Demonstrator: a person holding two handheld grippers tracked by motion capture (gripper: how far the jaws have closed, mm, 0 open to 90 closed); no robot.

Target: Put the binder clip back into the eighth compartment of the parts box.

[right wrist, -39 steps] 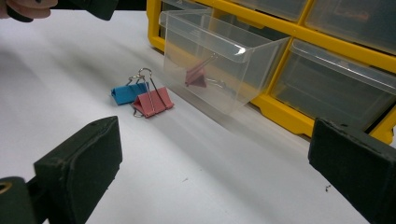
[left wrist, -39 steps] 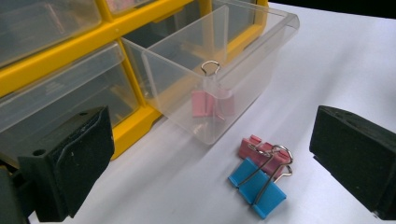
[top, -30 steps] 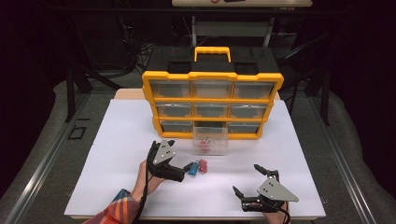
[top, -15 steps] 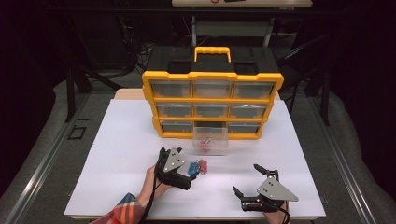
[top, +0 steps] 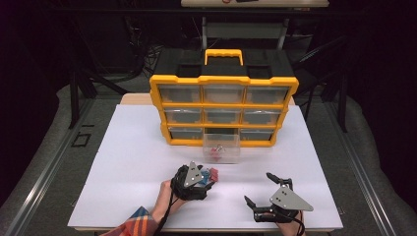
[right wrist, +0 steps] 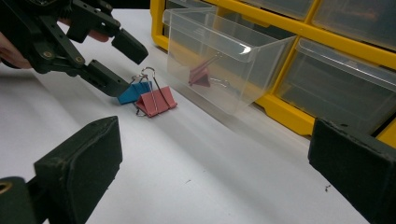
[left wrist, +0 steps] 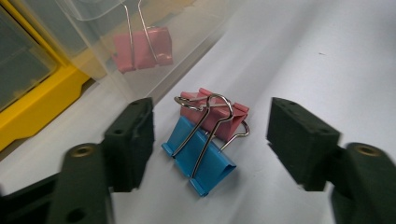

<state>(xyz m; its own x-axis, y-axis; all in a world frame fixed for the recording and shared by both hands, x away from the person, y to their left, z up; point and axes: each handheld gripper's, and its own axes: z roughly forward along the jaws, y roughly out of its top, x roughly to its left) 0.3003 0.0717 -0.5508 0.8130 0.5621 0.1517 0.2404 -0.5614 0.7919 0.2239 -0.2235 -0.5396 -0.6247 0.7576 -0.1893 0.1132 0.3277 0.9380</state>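
High view: a clear drawer (top: 221,147) stands pulled out of the yellow organizer (top: 223,110), holding one pink clip; the left tool (top: 200,181) sits at its 7 o'clock, the right tool (top: 268,196) spread and idle at 5 o'clock.

Left gripper view: the jaws stand apart, flanking a blue clip (left wrist: 201,156) touching a pink clip (left wrist: 219,116) on the counter (left wrist: 327,56) (neither yet gripped).

Right gripper view: one clip (right wrist: 201,74) is binned; apparently two remain.

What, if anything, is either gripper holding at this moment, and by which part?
Nothing is held. The left gripper is open, its jaws either side of the blue binder clip without touching it. The right gripper is open over bare table.
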